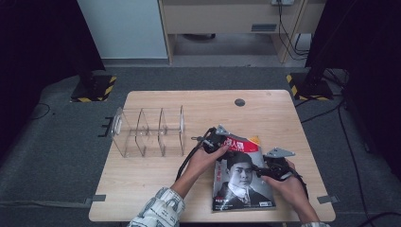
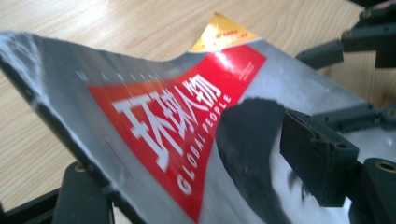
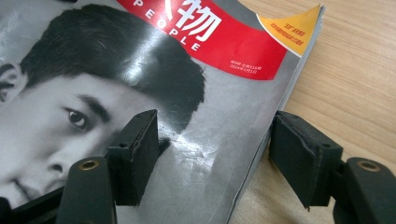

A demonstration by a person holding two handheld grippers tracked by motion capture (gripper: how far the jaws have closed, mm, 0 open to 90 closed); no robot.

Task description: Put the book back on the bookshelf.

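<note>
Left claw (image 1: pixel 221 143) clamps the glossy grey magazine with red title band (image 1: pixel 241 177); right claw (image 1: pixel 268 171) gapes astride its edge. Limp, slippery: grip near the spine.

The high view looks from above the person's side, forward and down on the whole light wooden worktop (image 1: pixel 265 109) and the grey floor behind it, from far. The left gripper view sits very near the glossy magazine with the red title band (image 2: pixel 177 126) and looks low along its lifted cover, between its own jaws. The right gripper view looks down on the same cover from close, over its edge. All three views share this magazine and the wood beside it.
</note>
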